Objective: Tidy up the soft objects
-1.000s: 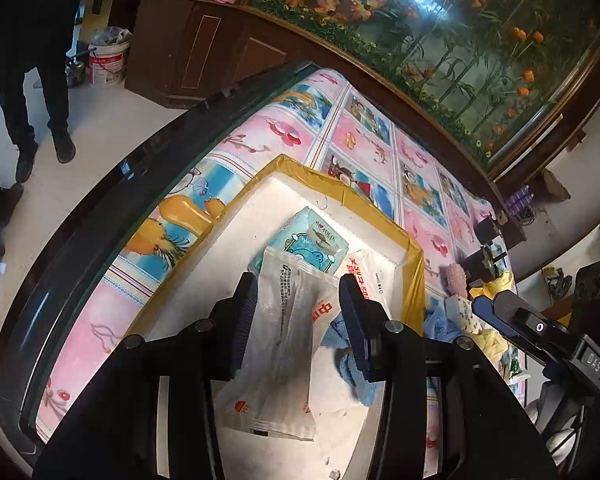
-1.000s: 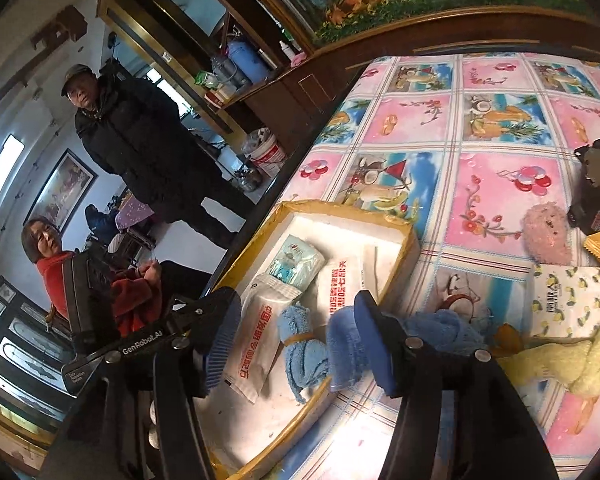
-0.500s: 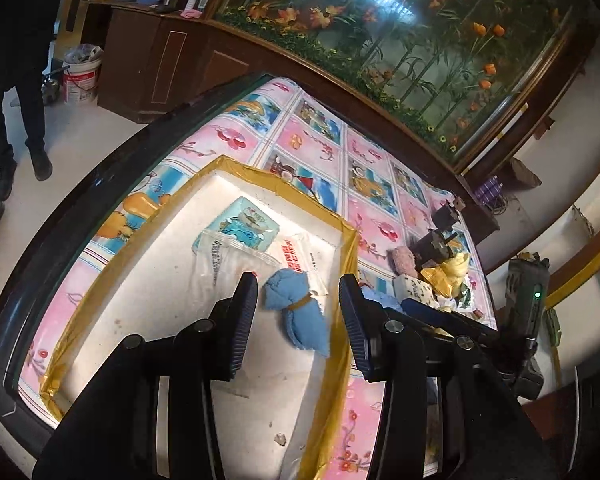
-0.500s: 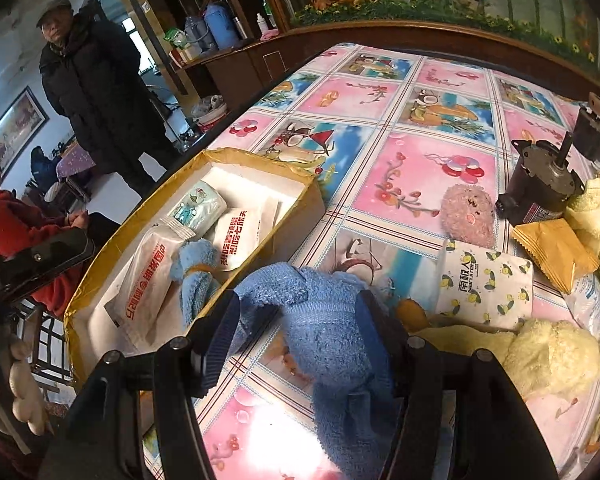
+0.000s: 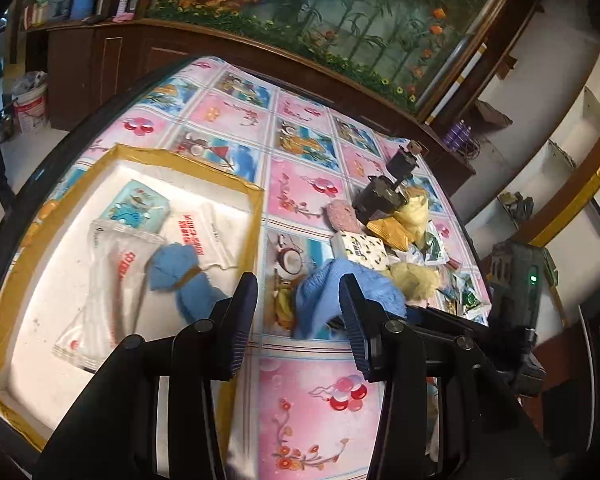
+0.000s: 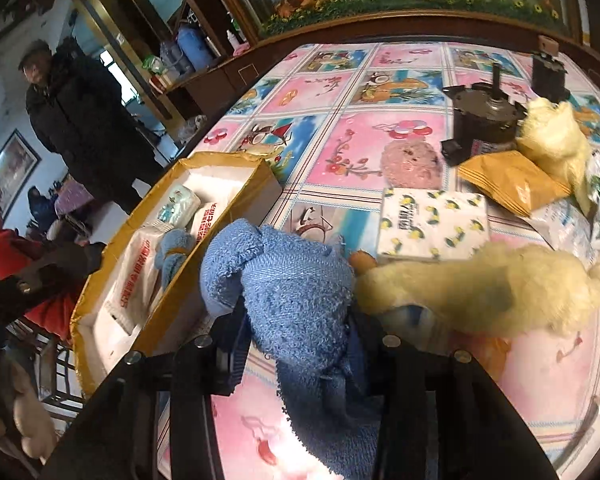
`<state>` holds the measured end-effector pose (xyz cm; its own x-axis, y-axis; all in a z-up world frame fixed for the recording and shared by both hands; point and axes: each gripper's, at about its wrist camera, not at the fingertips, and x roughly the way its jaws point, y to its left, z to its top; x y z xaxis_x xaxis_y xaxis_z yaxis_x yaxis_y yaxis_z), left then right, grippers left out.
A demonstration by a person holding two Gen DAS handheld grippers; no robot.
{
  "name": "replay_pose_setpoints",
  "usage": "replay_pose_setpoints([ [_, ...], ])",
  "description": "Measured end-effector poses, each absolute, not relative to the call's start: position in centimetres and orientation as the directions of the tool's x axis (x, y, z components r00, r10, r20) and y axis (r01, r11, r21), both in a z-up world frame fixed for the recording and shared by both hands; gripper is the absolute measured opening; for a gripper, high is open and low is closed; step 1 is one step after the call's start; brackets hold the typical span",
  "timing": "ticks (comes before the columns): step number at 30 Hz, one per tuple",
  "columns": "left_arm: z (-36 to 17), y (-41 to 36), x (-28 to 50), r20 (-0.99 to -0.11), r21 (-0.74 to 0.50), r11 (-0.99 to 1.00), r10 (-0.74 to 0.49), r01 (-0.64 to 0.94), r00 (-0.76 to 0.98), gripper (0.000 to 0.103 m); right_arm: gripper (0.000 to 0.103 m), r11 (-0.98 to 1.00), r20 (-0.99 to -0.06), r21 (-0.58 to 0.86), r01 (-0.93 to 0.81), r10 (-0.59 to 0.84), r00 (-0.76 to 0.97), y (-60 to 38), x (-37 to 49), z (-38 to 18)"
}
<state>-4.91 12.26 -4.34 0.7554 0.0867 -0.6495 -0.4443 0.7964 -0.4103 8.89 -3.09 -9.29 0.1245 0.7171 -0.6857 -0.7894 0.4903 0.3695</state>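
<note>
A blue towel (image 6: 296, 280) lies bunched on the patterned tablecloth just right of the tape-edged white box (image 6: 260, 176). My right gripper (image 6: 300, 340) has its jaws closing on this towel, and the cloth fills the gap and bulges over the fingers. In the left wrist view the same towel (image 5: 352, 284) shows beyond my left gripper (image 5: 298, 320), which hangs open and empty above the cloth beside the box (image 5: 256, 216). Inside the box lie a tied blue cloth bundle (image 5: 180, 272), a blue-green tissue pack (image 5: 140, 208) and white packs (image 5: 116, 272).
Right of the towel are a yellow plush (image 6: 520, 280), a lemon-print tissue pack (image 6: 432, 224), a pink puff (image 6: 408, 160), a yellow packet (image 6: 512, 180) and a black motor (image 6: 480, 124). A person in a dark coat (image 6: 80, 120) stands past the table's left edge.
My left gripper drew back from over the box and swung right. My right gripper came down over the blue towel and its jaws narrowed around it.
</note>
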Motion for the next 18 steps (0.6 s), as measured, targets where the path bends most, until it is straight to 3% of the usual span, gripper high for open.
replay_pose_setpoints([
  [4,-5.5,10.7,-2.2,-0.677,-0.395,0.823,0.04,-0.409,0.735,0.047,0.042,0.509,-0.679,0.407,-0.758,0.724,0.122,-8.6,8.9,-9.3],
  [9,-7.3,9.0,0.5,-0.691,-0.447,0.816,-0.055,-0.366,0.721,0.047,0.052,0.5,-0.679,0.433,-0.75,0.728,0.093,-11.4,8.8,-10.0],
  [11,-7.5,8.3,0.7,-0.688,-0.461,0.818,-0.082,-0.346,0.721,0.047,0.052,0.477,-0.638,0.468,-0.744,0.765,0.089,-12.6,9.4,-9.1],
  [14,-7.3,6.8,0.7,-0.683,-0.42,0.859,-0.088,-0.292,0.725,0.047,0.059,0.482,-0.587,0.511,-0.712,0.8,0.12,-14.2,11.4,-7.7],
  [18,-6.9,4.2,0.5,-0.669,-0.367,0.915,-0.132,-0.17,0.732,0.047,0.06,0.559,-0.622,0.449,-0.697,0.756,0.206,-14.8,14.1,-7.2],
])
